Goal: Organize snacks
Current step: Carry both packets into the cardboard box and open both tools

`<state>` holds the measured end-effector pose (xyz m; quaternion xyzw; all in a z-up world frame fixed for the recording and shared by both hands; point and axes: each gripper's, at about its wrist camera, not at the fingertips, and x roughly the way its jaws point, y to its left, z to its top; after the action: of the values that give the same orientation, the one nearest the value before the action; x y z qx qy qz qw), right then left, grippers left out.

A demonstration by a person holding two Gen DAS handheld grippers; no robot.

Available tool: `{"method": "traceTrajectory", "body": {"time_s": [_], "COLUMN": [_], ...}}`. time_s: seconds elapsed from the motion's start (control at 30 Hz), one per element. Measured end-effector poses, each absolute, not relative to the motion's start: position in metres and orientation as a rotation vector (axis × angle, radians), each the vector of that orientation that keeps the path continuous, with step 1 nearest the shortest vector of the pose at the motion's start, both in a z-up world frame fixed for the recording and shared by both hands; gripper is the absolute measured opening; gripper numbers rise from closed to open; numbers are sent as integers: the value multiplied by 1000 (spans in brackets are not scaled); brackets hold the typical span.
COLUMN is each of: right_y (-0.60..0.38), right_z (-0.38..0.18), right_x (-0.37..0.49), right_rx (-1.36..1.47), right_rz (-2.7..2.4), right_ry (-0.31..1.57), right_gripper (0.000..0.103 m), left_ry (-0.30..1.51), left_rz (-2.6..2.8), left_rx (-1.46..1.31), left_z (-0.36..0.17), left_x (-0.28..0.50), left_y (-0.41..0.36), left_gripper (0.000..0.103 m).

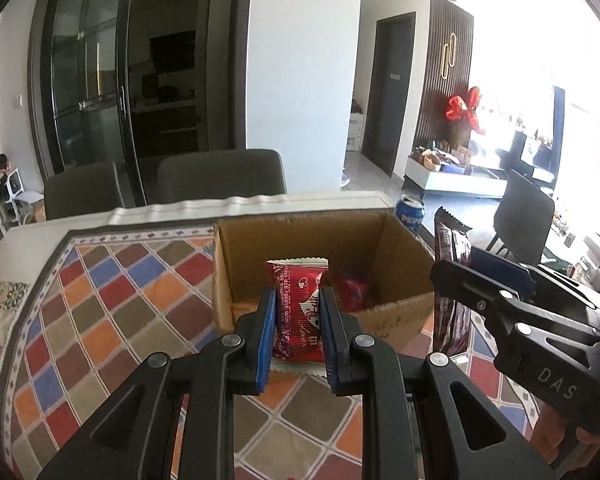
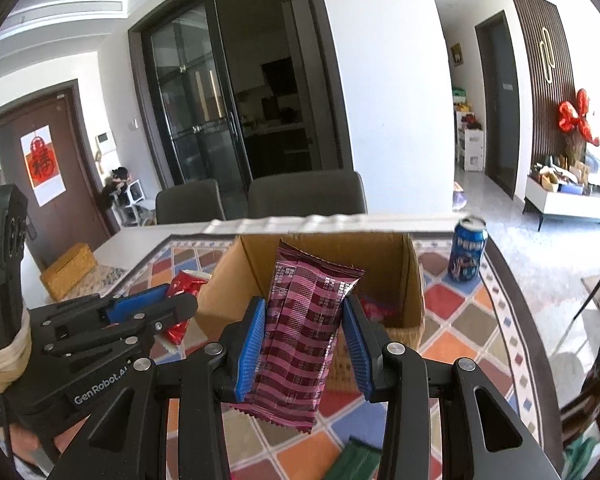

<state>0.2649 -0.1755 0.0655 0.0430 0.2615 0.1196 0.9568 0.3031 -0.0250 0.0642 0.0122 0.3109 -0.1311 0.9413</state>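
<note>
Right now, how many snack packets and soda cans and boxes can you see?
Red snack packets: 2, one in the left gripper, one in the box
Maroon snack packets: 1, in the right gripper
Green packets: 1
Soda cans: 1
Cardboard boxes: 1
Total: 6

Left gripper (image 1: 298,330): blue pads clamped on both sides of a held packet, pointing toward 12 o'clock.
Right gripper (image 2: 305,338): pads pressed against its packet, at the left gripper's 3 o'clock.
</note>
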Motion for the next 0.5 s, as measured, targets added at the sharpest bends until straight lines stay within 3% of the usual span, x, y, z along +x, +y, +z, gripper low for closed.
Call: {"method": "traceTrajectory", "body": {"time_s": [0.5], "right_y": [-169], "right_z": [77], "right_x": [324], "right_rx": [57], "right_rz": [233], "right_ry": [526], "right_gripper": [41], "left_ry": [665], "left_rz": [-262], "left_rx": [17], "left_z": [66], "left_x": [360], "left_y": [-26], "left_gripper": [22]}}
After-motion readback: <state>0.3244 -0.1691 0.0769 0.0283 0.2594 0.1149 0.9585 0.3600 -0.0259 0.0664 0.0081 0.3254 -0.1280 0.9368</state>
